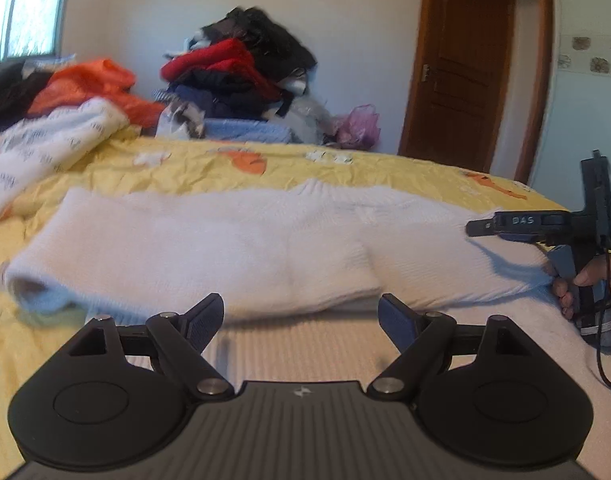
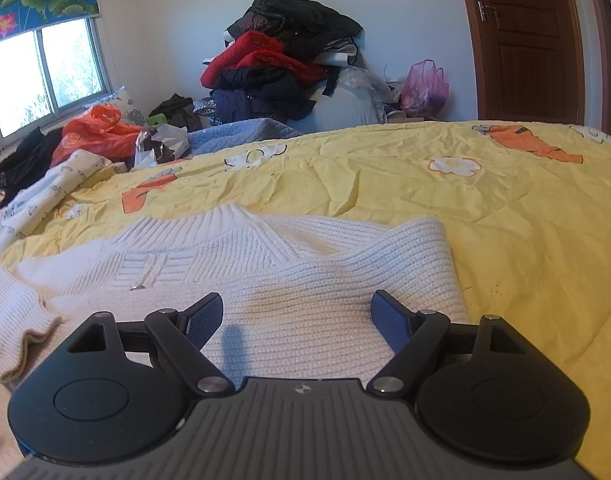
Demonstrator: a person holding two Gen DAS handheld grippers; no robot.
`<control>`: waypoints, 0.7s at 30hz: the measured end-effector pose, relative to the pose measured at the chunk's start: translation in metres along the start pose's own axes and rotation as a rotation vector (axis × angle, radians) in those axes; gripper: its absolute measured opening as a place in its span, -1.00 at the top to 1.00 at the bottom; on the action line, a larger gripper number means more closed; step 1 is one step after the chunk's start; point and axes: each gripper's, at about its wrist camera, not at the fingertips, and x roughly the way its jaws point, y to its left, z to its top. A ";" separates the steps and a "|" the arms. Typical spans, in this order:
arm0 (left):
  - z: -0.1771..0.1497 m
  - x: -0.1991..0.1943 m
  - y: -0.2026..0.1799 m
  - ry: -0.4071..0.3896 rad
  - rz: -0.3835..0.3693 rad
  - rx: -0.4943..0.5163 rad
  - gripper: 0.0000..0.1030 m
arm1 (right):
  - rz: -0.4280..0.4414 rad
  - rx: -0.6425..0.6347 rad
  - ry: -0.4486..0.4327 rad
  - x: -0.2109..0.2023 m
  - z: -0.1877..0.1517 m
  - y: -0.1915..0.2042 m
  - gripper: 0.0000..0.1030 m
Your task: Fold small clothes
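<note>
White knit sweater (image 1: 241,240) spread flat across the near part of the yellow printed bedspread (image 2: 505,216), collar toward the far edge, one sleeve folded over the body. Left gripper (image 1: 301,320) low over the sweater's near hem, jaws wide, nothing between the pads. Right gripper (image 2: 297,318) over the sweater's right-hand part, jaws likewise wide and empty; its handle gripped by a hand (image 1: 609,280) at the bed's right edge. Heaped dark and red clothes (image 2: 281,64) against the far wall.
</note>
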 end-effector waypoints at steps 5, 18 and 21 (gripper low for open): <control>-0.005 0.006 0.045 -0.003 -0.034 -0.299 -0.78 | -0.124 -0.053 0.023 -0.006 0.006 0.030 -0.65; -0.008 0.003 0.053 -0.027 -0.111 -0.354 -0.94 | 0.423 0.344 0.368 0.030 0.001 0.143 -0.49; -0.009 0.003 0.055 -0.030 -0.121 -0.361 -0.97 | 0.425 0.338 0.384 0.032 0.001 0.154 -0.26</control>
